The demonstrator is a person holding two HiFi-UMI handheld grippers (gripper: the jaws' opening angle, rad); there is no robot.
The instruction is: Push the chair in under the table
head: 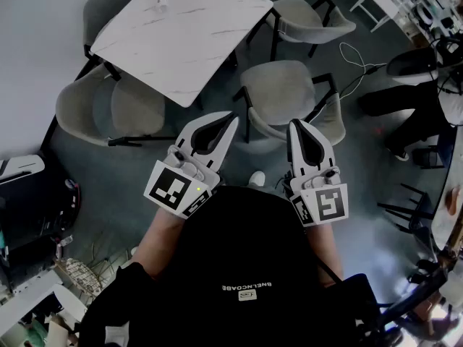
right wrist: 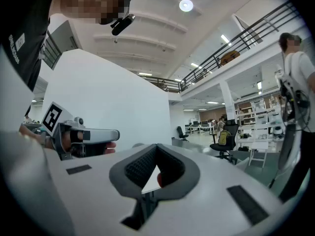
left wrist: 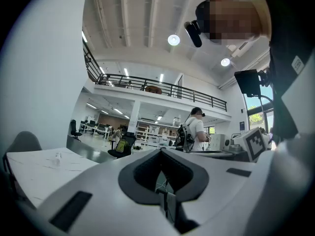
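Observation:
A grey upholstered chair (head: 281,91) with a black frame stands pulled out from the near right side of the white marble table (head: 181,31). Both grippers are held level in front of me, above the floor just short of the chair's back. My left gripper (head: 232,117) is shut with nothing in it, its tip near the chair's left armrest. My right gripper (head: 292,124) is shut and empty too, over the chair's back edge. The left gripper view shows closed jaws (left wrist: 162,151) and the table's top (left wrist: 34,173). The right gripper view shows closed jaws (right wrist: 156,145).
Three more grey chairs (head: 108,107) (head: 307,20) (head: 105,9) ring the table. A small object (head: 162,1) sits on the tabletop. A cable (head: 354,60) lies on the floor at right, near a seated person (head: 416,114). Dark stools (head: 405,208) stand at right, shelving at left.

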